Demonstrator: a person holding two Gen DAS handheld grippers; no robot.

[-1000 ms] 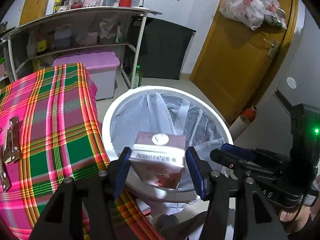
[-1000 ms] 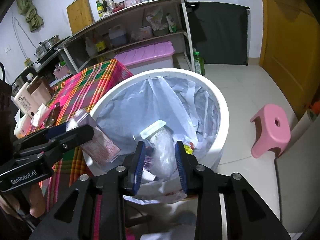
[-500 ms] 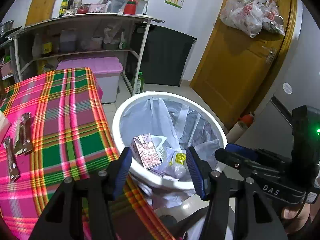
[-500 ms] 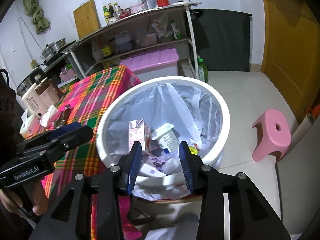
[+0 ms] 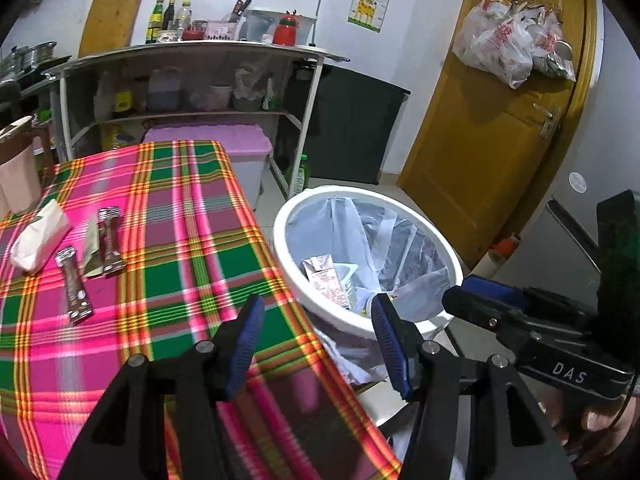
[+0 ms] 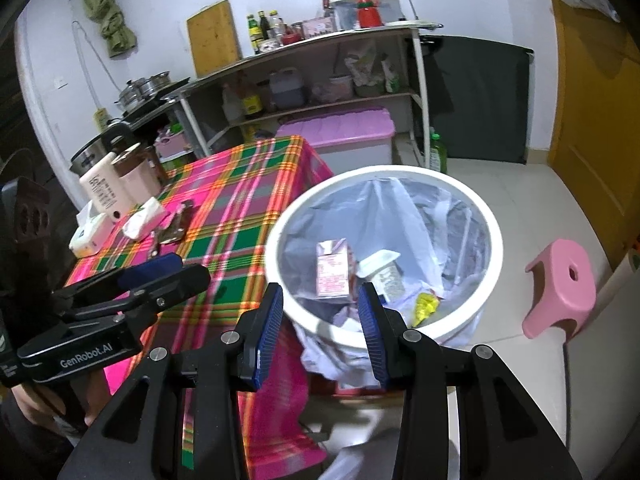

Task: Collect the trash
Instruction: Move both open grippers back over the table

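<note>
Carton now lies inside the lined bin, dropped by the left gripper, which is spread and empty like the right gripper, so wrappers on the table come next.

Even, moderately bright indoor light fills both views. Fisheye distortion bends straight edges, with black vignetting in the corners. The pink-and-green plaid tablecloth smears with motion blur near the lens; distant shelves stay fairly sharp.

white walls | yellow door | shelf unit (cluttered) | pink stool
</note>
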